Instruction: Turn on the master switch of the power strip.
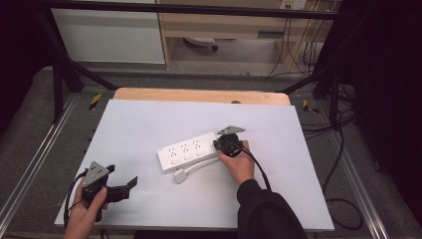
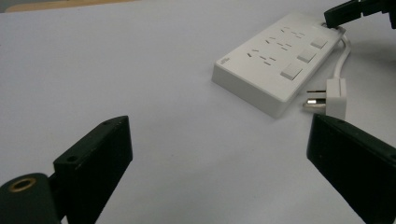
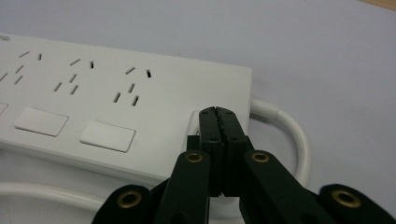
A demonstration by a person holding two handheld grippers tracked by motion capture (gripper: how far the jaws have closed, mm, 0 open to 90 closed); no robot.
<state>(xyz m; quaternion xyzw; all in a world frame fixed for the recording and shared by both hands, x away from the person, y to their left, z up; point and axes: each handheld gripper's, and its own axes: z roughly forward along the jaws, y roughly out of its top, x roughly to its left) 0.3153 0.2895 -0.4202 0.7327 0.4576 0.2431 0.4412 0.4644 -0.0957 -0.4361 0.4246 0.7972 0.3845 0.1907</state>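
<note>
Near the middle of the high view, the right tongs [image 1: 222, 144] are pressed together, tips resting on a switch at the end of the white power strip [image 1: 188, 150] on the tabletop [image 1: 139, 119]. Lower left, the left tongs [image 1: 124, 185] stand wide apart, holding nothing.

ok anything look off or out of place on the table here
Nothing stands out. The white power strip lies flat and undamaged, its cord and plug loose beside it, unplugged. The right gripper, jaws shut, presses on the strip's end switch.
</note>
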